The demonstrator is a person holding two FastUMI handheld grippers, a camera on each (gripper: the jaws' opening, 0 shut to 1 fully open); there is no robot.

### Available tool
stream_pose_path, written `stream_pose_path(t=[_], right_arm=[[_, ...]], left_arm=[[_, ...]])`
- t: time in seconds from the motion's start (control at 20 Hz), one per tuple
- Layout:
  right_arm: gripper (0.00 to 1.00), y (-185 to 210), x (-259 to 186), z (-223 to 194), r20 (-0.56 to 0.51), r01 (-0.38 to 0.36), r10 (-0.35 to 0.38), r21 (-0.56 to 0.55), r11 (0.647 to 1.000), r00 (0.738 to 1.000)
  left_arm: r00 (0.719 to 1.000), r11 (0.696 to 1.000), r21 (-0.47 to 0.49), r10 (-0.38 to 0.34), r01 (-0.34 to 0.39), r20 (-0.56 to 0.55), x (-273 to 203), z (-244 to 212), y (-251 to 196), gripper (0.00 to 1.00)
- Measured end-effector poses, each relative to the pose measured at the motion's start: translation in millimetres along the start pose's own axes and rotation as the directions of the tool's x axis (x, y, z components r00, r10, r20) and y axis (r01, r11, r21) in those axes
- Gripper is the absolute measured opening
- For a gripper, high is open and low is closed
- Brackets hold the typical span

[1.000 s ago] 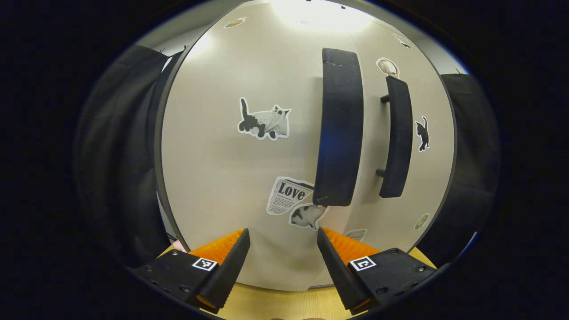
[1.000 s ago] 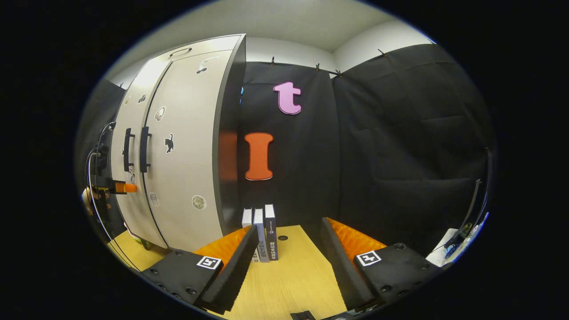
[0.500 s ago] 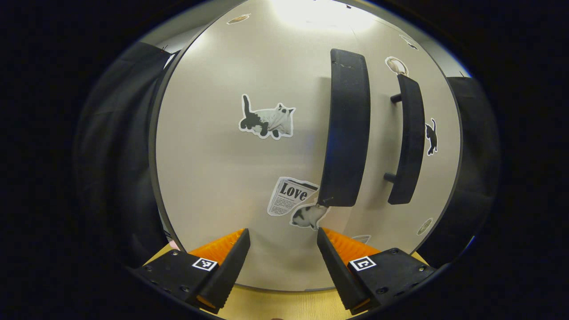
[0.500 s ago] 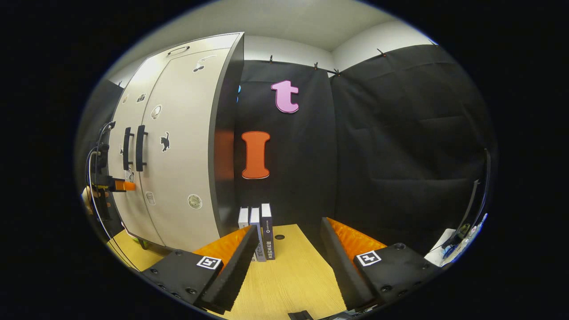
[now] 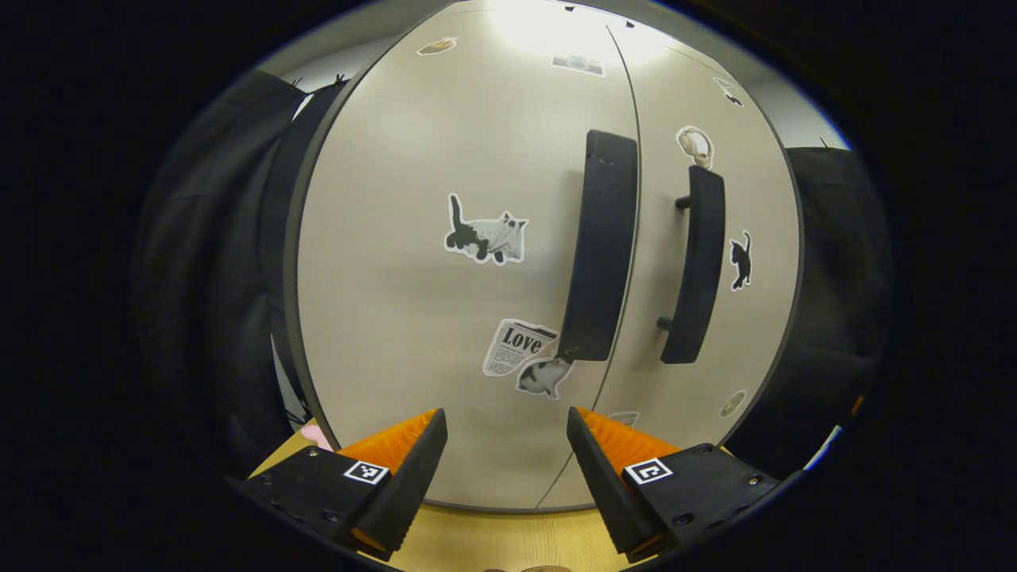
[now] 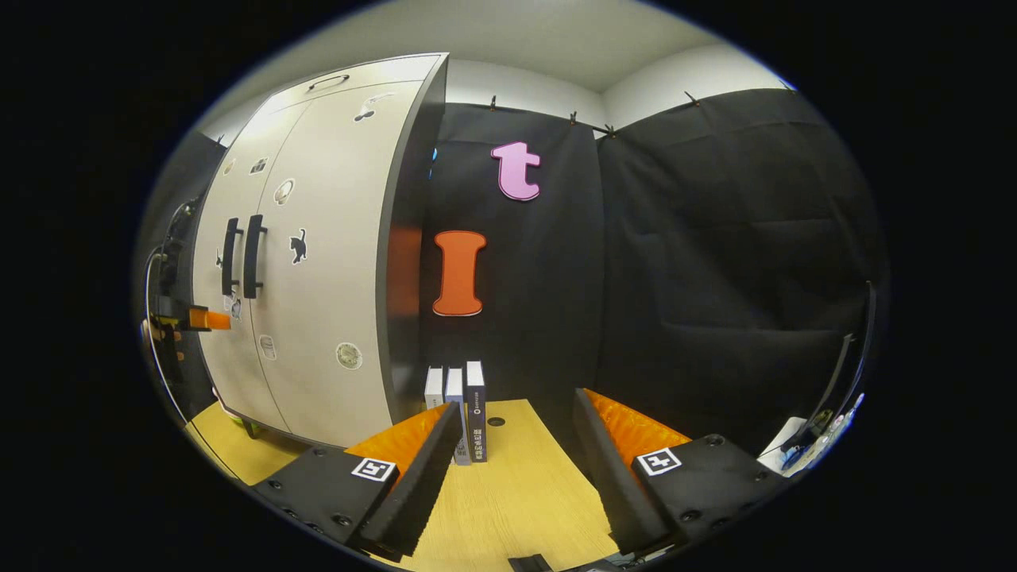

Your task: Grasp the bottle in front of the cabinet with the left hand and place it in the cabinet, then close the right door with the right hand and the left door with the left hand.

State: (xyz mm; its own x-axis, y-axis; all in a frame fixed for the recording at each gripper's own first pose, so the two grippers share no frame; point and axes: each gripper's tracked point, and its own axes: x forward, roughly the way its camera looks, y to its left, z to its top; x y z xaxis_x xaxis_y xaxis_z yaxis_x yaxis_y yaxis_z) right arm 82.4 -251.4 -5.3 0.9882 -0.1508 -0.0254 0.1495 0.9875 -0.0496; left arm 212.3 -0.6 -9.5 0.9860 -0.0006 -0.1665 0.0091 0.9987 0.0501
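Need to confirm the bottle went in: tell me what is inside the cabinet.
Cannot be seen. Both doors of the cabinet are shut, left door and right door meeting at the seam, so they cover the interior and any bottle there.

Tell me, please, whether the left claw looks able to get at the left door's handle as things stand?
Probably yes. The left claw is open and empty, facing the closed left door. Its handle stands ahead, above and slightly to one side, with nothing between them.

Black cloth walls (image 6: 715,262), wooden tabletop (image 6: 516,492)
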Motion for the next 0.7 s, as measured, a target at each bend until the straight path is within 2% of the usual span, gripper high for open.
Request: stream_pose_path(t=[0.15, 0.2, 0.25, 0.4, 0.45, 0.5, 0.7], right_arm=[[0.94, 3, -1, 6, 0.004, -0.01, 0.01, -0.009, 1.0, 1.0], [0.87, 4, -1, 8, 0.006, -0.013, 0.014, -0.011, 1.0, 1.0], [0.94, 6, -1, 10, 0.009, -0.015, 0.016, -0.013, 1.0, 1.0], [0.94, 9, -4, 22, 0.021, -0.027, 0.027, -0.014, 1.0, 0.999], [1.0, 11, -5, 27, 0.027, -0.032, 0.033, -0.014, 0.999, 0.999], [0.94, 13, -7, 31, 0.033, -0.038, 0.038, -0.016, 0.999, 0.999], [0.94, 23, -14, 51, 0.059, -0.063, 0.064, -0.018, 0.998, 0.996]], left_arm=[[0.999, 1.0, 0.003, -0.021, 0.021, 0.029, -24, 19, -3, 0.93], [0.999, 1.0, 0.009, -0.024, 0.024, 0.035, -32, 24, -3, 0.93], [0.999, 1.0, 0.016, -0.027, 0.026, 0.043, -40, 30, -3, 0.93], [0.997, 0.999, 0.029, -0.035, 0.033, 0.066, -64, 46, -5, 0.93], [0.997, 0.999, 0.031, -0.038, 0.035, 0.073, -72, 51, -6, 0.93], [0.996, 0.999, 0.03, -0.038, 0.035, 0.078, -80, 56, -6, 0.93], [0.994, 0.999, 0.02, -0.039, 0.037, 0.103, -109, 75, -6, 0.93]])
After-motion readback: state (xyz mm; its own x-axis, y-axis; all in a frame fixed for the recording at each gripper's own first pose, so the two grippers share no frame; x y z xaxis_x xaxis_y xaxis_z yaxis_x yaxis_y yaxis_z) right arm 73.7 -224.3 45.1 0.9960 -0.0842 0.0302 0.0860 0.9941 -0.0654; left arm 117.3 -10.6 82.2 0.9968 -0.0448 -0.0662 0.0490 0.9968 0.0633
